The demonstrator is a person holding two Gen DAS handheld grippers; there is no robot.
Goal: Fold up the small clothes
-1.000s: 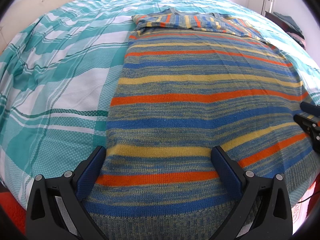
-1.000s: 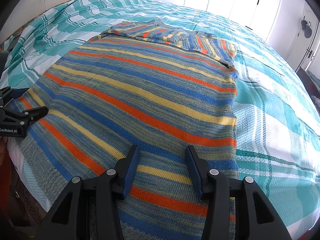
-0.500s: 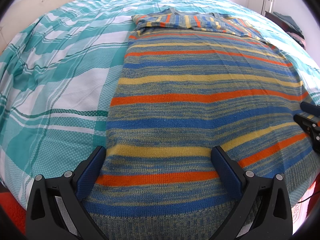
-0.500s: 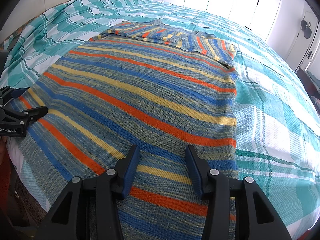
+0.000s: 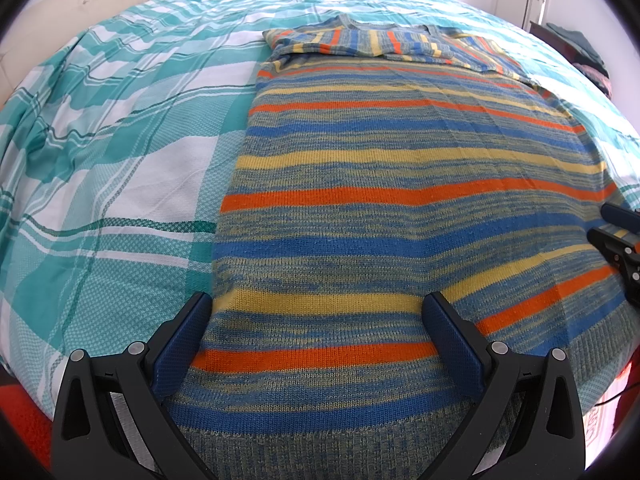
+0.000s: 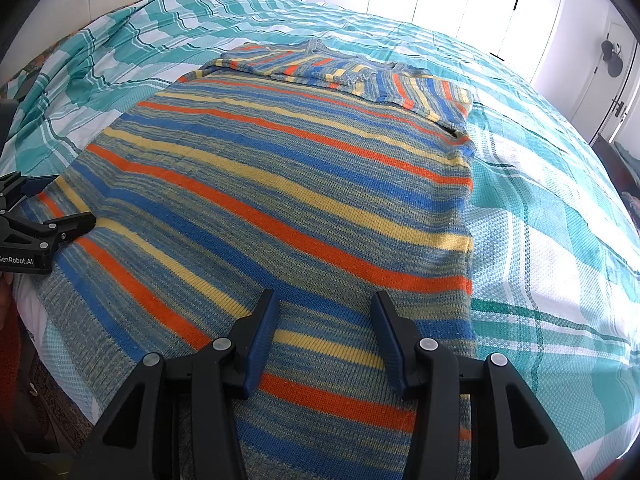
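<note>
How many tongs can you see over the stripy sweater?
2. The left tongs hang open over the stripy sweater near its bottom hem by one side edge; the right tongs hang open by the other side edge.

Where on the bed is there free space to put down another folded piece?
Bare bedspread lies left of the sweater, up to the pillow, and right of it in the right wrist view. The near edge is crowded by both grippers, left and right.
</note>
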